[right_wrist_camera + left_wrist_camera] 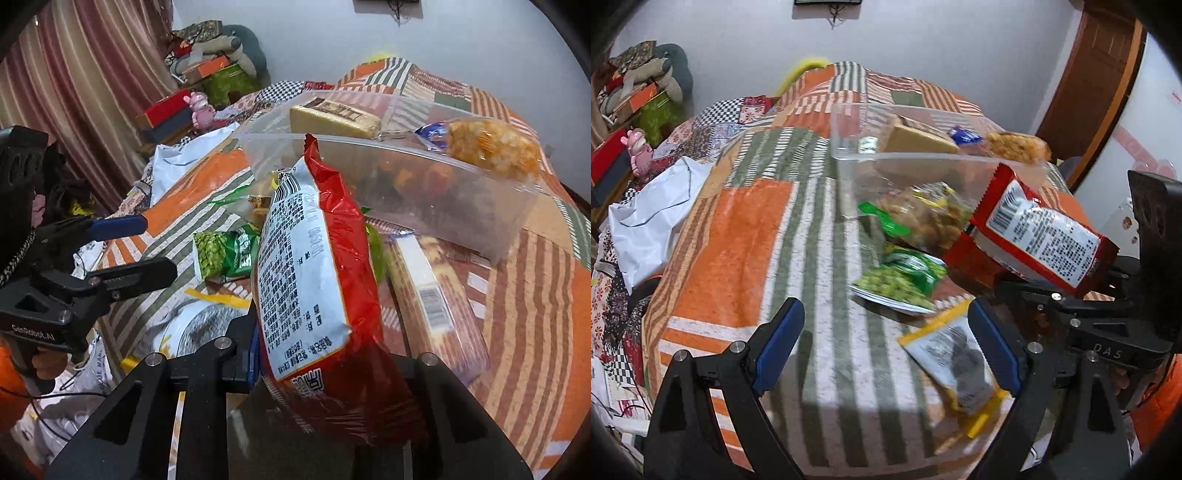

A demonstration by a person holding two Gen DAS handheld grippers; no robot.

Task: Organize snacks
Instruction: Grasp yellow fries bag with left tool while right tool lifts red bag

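My right gripper (314, 373) is shut on a red snack bag (314, 280) with a white label and holds it above the bed, just short of the clear plastic bin (424, 192). The bag also shows in the left wrist view (1038, 236). The bin (897, 158) holds a tan packet (916, 140) and an orange puffed snack (1019, 147) resting on its rim. My left gripper (886, 350) is open and empty, low over the quilt. A green pea packet (901, 280) and a yellow-edged packet (960, 365) lie in front of it.
A patchwork quilt (738, 240) covers the bed. A long striped cracker pack (436, 299) lies beside the bin. A white plastic bag (653, 214) lies at the left. Boxes, a pink toy (639, 151) and cushions are piled by the wall.
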